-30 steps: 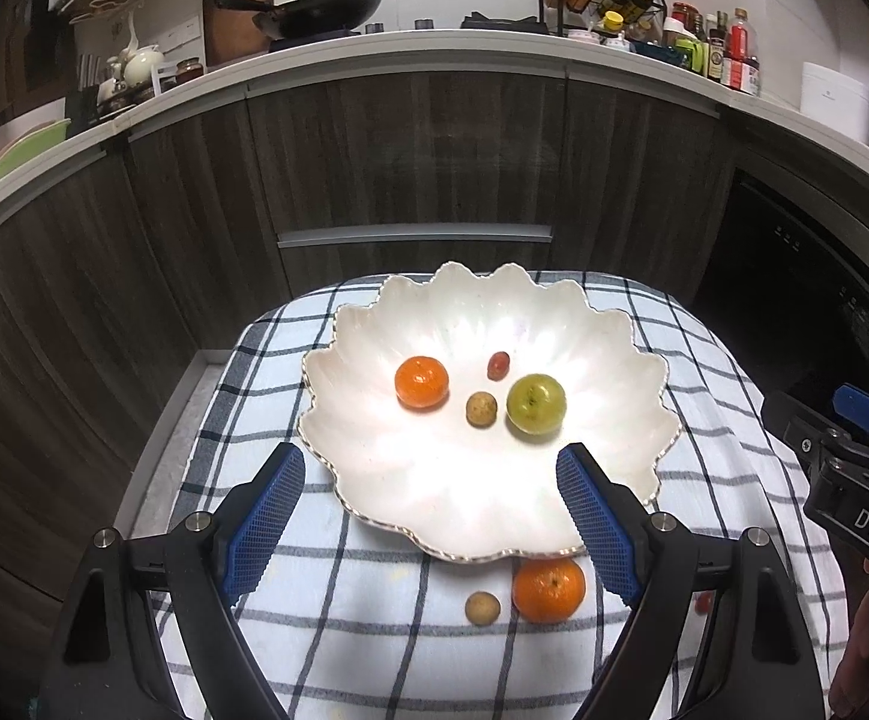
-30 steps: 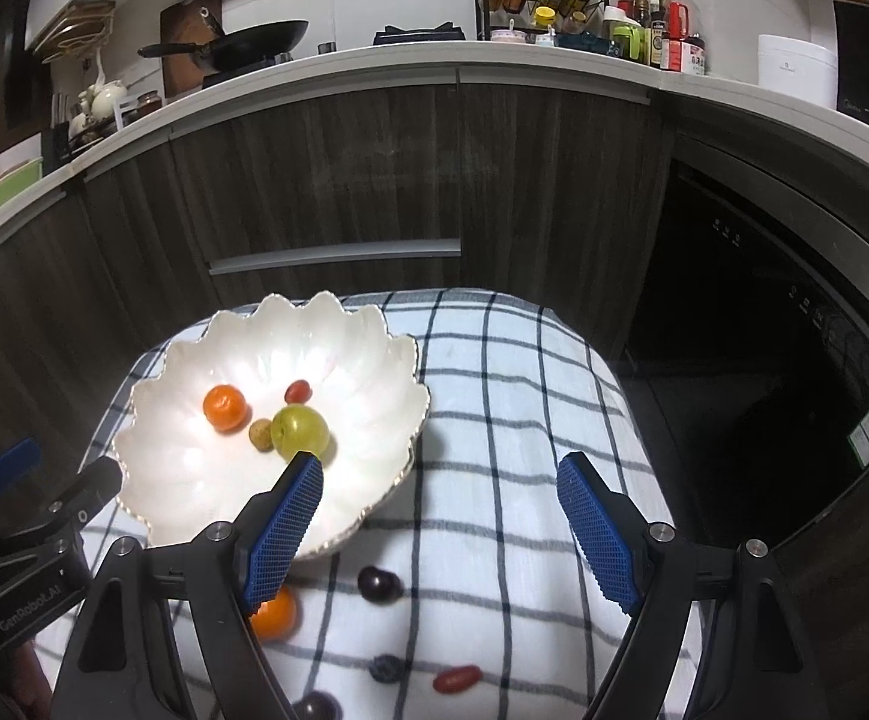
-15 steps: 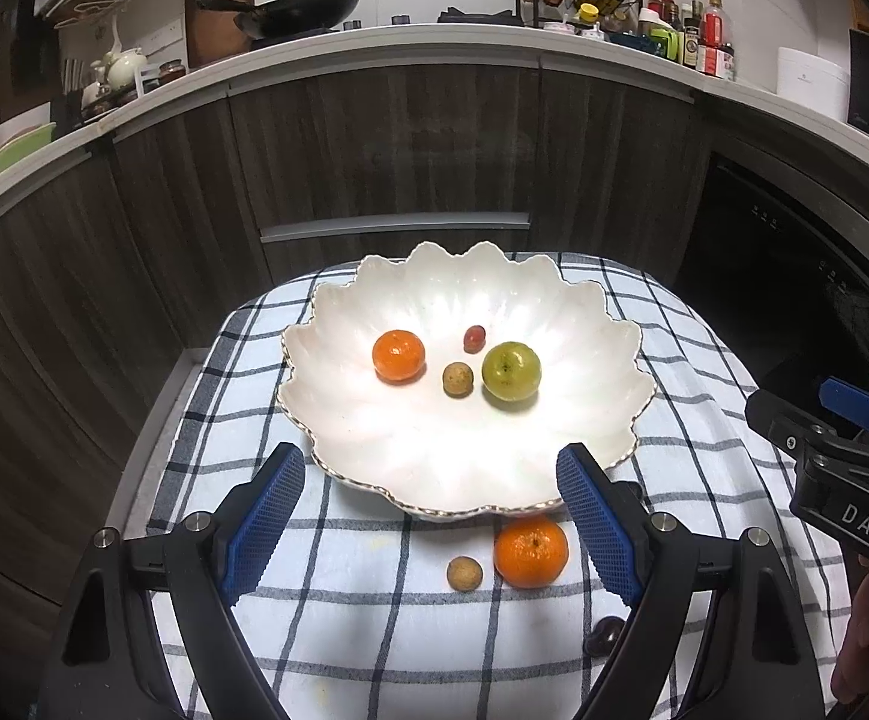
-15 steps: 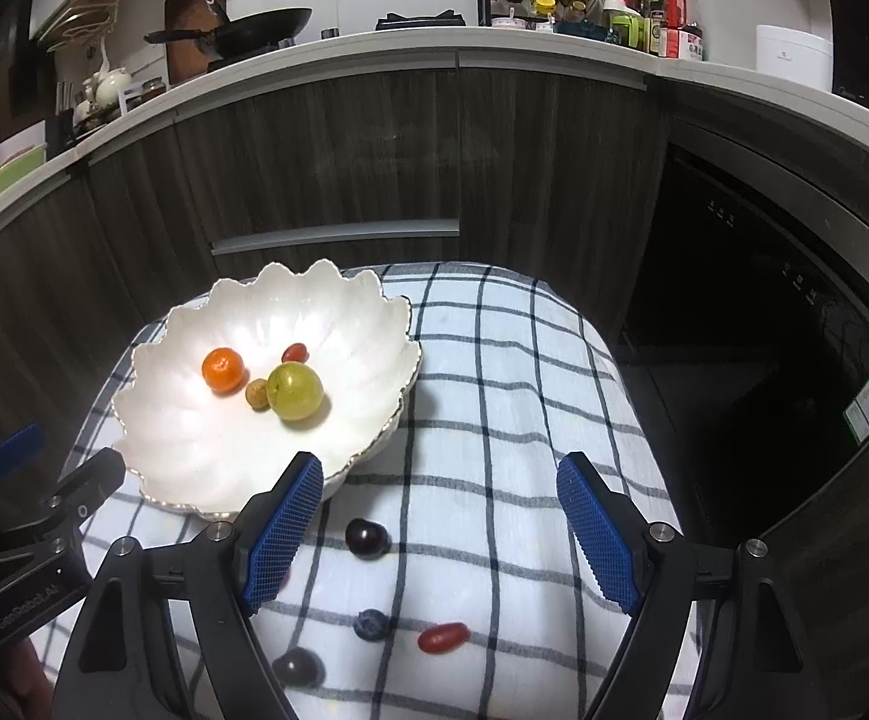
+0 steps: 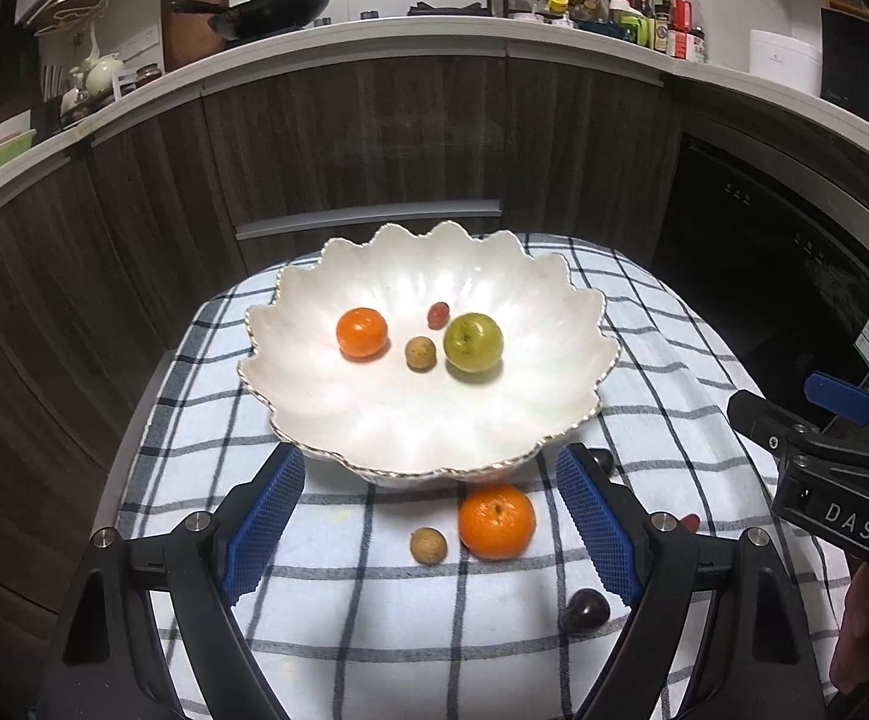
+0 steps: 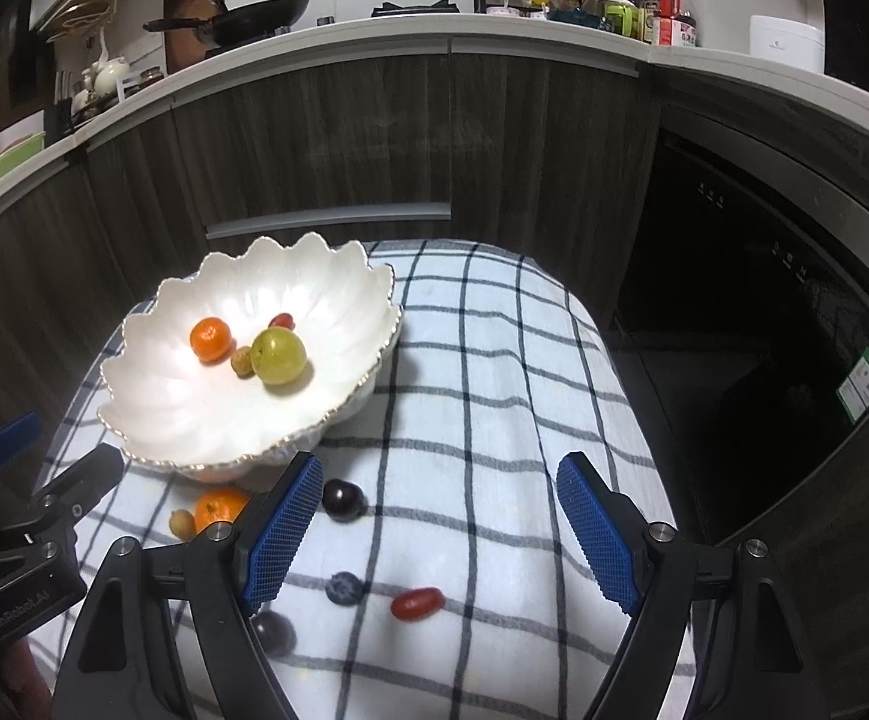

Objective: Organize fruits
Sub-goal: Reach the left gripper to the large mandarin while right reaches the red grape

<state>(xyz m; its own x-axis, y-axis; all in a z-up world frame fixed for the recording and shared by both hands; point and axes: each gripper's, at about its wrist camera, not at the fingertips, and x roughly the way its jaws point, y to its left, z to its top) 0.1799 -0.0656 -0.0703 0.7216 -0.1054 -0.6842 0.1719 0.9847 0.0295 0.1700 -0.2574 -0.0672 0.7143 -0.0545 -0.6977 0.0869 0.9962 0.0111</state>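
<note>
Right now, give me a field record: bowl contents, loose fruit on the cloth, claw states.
surface: checked cloth
bowl: white scalloped bowl, on the cloth
in bowl: mandarin; green apple; small brown fruit; small red fruit
loose, left view: second mandarin; brown fruit
loose, right view: dark plum; blueberry; red oblong fruit; dark fruit
left claw: open, empty
right claw: open, empty

The left hand-held gripper has a black frame with two angled fingers, each faced by a blue cross-hatched pad and pinned by a silver screw. The right hand-held gripper is built the same. Seen at three o'clock from the left wrist, its black body carries white letters "DAS" and a blue tab.
</note>
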